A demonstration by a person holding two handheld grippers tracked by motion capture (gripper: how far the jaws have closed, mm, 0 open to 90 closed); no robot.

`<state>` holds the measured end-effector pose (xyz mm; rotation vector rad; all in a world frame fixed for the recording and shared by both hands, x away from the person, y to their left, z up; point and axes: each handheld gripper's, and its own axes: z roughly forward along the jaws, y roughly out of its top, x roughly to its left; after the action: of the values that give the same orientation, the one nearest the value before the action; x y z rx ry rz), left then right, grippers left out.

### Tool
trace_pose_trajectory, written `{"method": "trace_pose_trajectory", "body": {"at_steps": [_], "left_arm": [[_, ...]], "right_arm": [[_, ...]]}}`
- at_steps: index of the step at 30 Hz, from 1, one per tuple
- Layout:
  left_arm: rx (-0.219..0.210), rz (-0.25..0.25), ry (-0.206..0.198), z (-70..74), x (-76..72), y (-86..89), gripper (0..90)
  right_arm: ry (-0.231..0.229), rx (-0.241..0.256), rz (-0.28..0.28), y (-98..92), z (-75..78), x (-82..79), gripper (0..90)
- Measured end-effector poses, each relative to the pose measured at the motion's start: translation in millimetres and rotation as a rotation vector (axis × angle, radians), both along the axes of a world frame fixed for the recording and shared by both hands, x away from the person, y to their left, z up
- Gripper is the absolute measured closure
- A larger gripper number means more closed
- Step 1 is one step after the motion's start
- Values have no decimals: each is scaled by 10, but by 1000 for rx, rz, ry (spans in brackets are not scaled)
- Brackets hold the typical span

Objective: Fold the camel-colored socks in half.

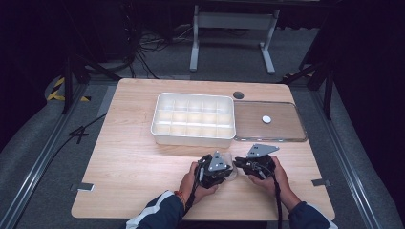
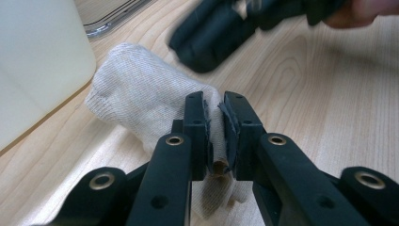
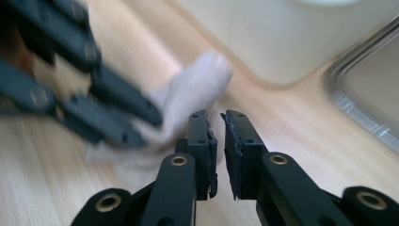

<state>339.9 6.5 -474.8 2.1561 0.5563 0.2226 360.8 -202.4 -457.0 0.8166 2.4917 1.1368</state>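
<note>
While pinching only a thin fold of the grey sock [image 2: 141,89] near the tabletop's front edge, left gripper [image 2: 215,123] risking a slip, right gripper [image 3: 217,136] hovering nearly closed, empty, possibly snagging loose fabric.

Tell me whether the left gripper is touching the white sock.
Touching. The left gripper view shows the left gripper pinching the white sock between its fingers.
</note>
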Motion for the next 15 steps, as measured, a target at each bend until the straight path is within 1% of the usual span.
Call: {"method": "trace_pose_trajectory", "body": {"at_steps": [1,2,3,4,5,6,9,11,12,13,15], "left_arm": [[0,1,0,-1,-2,-2,804],[0,1,0,-1,-2,-2,804],[-4,8,-1,-4,-15,-8,804],[9,2,-11,-2,-19,-2,804],[12,0,-13,-1,-20,-1,804],[2,4,-10,-6,-20,-4,804],[-3,3,-9,-11,-20,-1,804],[-6,0,-9,-14,-20,2,805],[1,-5,-10,-11,-19,10,805],[-7,-3,-8,-14,-21,9,805],[-11,0,-1,-17,-27,13,805]], "right_arm": [[-18,20,-4,-6,30,-1,802],[-18,20,-4,-6,30,-1,802],[-32,50,-2,-10,55,0,795],[-46,64,1,-3,70,-2,790],[-59,76,4,12,80,0,780],[-62,90,11,25,85,6,760],[-42,108,27,69,78,42,718],[-27,110,33,92,59,67,700],[-22,105,36,101,52,82,690],[-10,103,37,108,40,104,671],[11,110,37,114,17,134,667]]}}
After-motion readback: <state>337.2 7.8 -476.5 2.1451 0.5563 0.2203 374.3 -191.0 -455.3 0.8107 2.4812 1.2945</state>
